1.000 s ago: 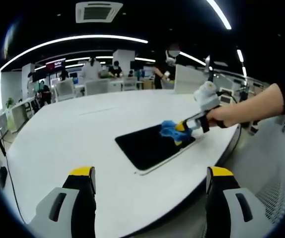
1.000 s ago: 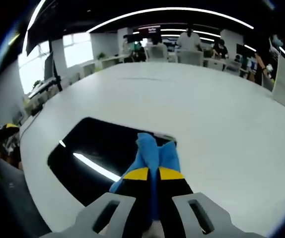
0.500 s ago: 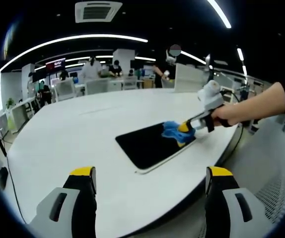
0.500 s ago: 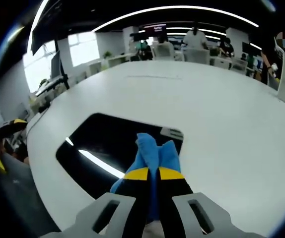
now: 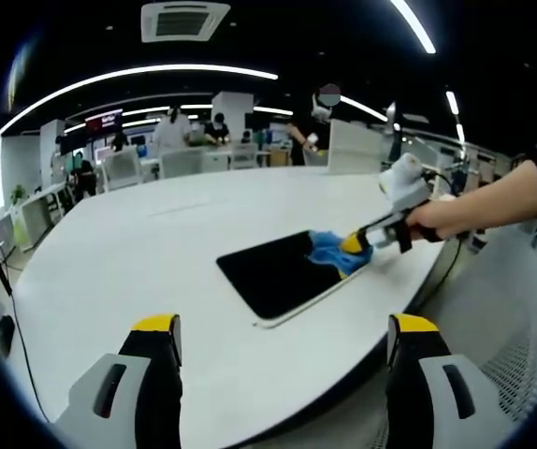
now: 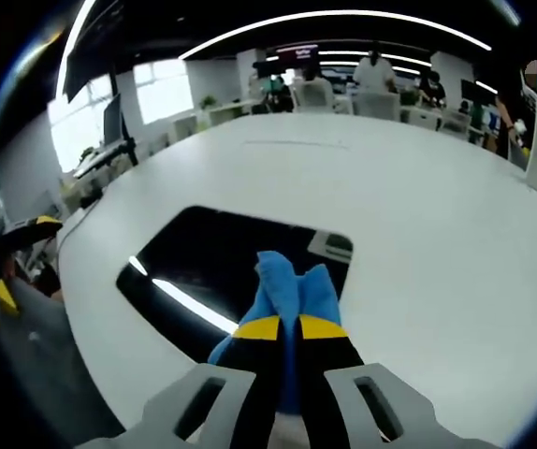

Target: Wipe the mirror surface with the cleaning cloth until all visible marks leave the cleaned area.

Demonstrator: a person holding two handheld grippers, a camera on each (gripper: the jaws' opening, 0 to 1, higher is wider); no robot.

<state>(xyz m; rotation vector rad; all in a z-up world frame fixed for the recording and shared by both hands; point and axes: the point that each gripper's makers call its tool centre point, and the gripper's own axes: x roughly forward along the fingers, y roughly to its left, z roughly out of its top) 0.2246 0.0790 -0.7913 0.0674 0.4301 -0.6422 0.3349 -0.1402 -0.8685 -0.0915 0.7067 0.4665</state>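
Left gripper (image 5: 283, 339): jaws wide apart, nothing between them, hovering off the near table (image 5: 137, 253) edge, as 1.0 s ago. Right gripper (image 6: 280, 327): jaws clamped on the blue cloth (image 6: 289, 285), pressing it on the mirror (image 6: 212, 262). Mirror lies flat near the table's edge. Since 1.0 s ago the cloth (image 5: 329, 251) has slid from the mirror's (image 5: 283, 274) far corner toward its right edge; the hand (image 5: 437, 217) moved right with it. People and desks behind, unchanged.

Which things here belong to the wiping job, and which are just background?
In the job: mirror, blue cloth, right tool gripping it.
Background: left tool open and idle, white table, chairs, people at the far desks.
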